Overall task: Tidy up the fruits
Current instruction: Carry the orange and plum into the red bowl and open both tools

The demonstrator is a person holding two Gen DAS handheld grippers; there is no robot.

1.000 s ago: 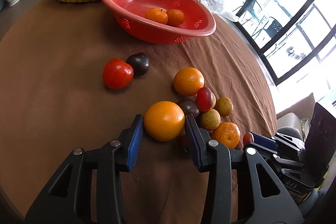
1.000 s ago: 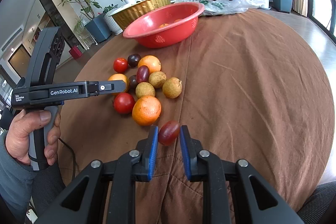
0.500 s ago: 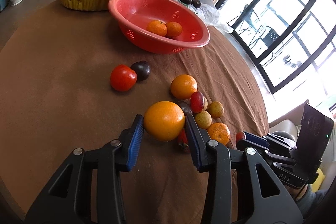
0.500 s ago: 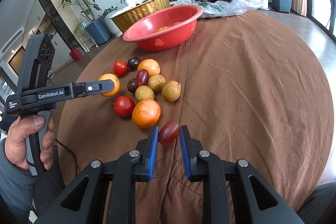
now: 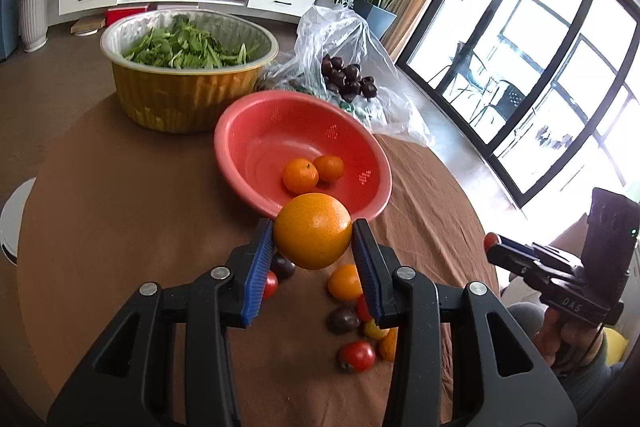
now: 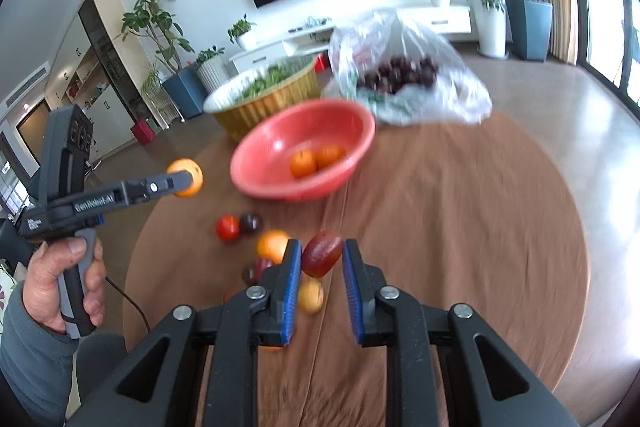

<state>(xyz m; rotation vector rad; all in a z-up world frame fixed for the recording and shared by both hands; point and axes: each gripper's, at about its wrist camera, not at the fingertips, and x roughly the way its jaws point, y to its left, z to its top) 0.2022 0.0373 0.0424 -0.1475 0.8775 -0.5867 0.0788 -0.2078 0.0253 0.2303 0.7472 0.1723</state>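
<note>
Left tool (image 5: 313, 242) pinches a large round orange (image 5: 313, 230) with smooth, glossy skin, held clear above the brown-clothed round worktop (image 5: 120, 211), just near of the red plastic colander bowl (image 5: 256, 131). Right tool (image 6: 317, 259) pinches a small oval dark-red fruit (image 6: 321, 253), also off the cloth. Two small mandarins (image 5: 301, 175) lie touching inside the bowl. Loose fruit remains below the tools: a red tomato (image 5: 357, 355), a dark plum (image 5: 343, 319), a second orange (image 5: 345, 282).

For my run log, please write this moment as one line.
left gripper: shut on large orange | right gripper: shut on red oval fruit | red bowl: two small oranges
</note>
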